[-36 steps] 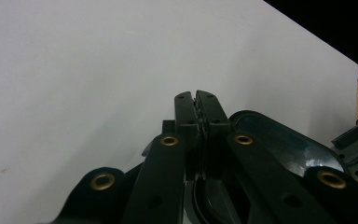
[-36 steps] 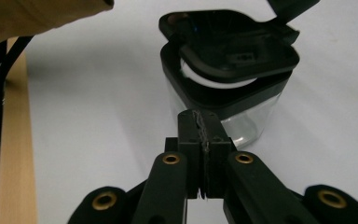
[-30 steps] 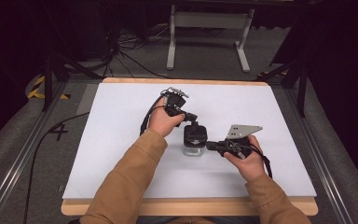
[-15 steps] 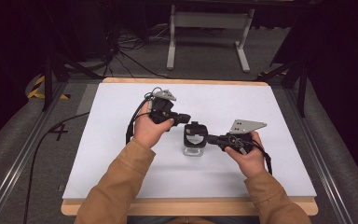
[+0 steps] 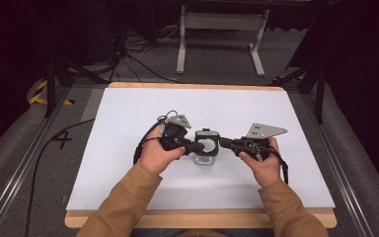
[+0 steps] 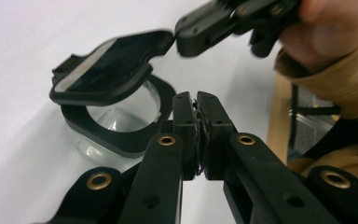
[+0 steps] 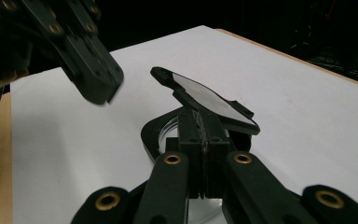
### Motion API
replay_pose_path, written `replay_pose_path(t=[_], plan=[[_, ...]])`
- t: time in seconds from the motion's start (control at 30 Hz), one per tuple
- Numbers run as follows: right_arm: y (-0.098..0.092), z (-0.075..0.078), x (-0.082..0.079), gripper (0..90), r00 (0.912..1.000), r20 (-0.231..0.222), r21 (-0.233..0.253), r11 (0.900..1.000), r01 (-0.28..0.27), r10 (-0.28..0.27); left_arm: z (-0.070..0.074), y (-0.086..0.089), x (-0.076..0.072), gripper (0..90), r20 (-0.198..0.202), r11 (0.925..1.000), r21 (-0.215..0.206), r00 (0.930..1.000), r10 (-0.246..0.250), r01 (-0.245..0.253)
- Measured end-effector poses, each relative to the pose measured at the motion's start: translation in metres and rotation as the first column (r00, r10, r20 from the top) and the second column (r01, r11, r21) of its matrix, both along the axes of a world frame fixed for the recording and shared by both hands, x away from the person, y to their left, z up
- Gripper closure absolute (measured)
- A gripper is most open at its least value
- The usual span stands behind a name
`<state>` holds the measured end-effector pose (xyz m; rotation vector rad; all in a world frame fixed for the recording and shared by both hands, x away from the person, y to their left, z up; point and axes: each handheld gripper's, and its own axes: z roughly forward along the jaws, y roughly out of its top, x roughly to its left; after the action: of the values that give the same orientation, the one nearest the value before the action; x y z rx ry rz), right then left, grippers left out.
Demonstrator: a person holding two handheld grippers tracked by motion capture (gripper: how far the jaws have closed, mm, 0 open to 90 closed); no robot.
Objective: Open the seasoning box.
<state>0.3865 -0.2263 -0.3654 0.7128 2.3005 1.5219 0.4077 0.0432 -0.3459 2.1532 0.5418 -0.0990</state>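
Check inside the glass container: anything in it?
Through the open rim, the glass container looks empty, with clear walls and white table behind. The raised lid and left gripper hide part of the interior.

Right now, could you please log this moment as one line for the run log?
scene: glass jar on white table | lid: hinged up, tilted | left gripper: shut, at jar rim | right gripper: shut, under lid edge

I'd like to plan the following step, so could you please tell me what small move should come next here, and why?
Probably nudge the right claw upward to tip the lid fully back. The lid stands only half raised over the glass jar, the shut right claw meets its edge, and the shut left claw sits beside the jar's rim, able to steady it.
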Motion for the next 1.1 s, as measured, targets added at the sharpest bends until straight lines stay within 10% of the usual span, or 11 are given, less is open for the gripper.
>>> replay_pose_path(t=[1.1], plan=[[0.015,-0.025,-0.003,90.0,0.9987,-0.048,-0.069,0.997,-0.022,0.019,0.013,-0.005,0.053,83.0,0.058,0.9839,-0.089,0.9853,0.160,-0.155]])
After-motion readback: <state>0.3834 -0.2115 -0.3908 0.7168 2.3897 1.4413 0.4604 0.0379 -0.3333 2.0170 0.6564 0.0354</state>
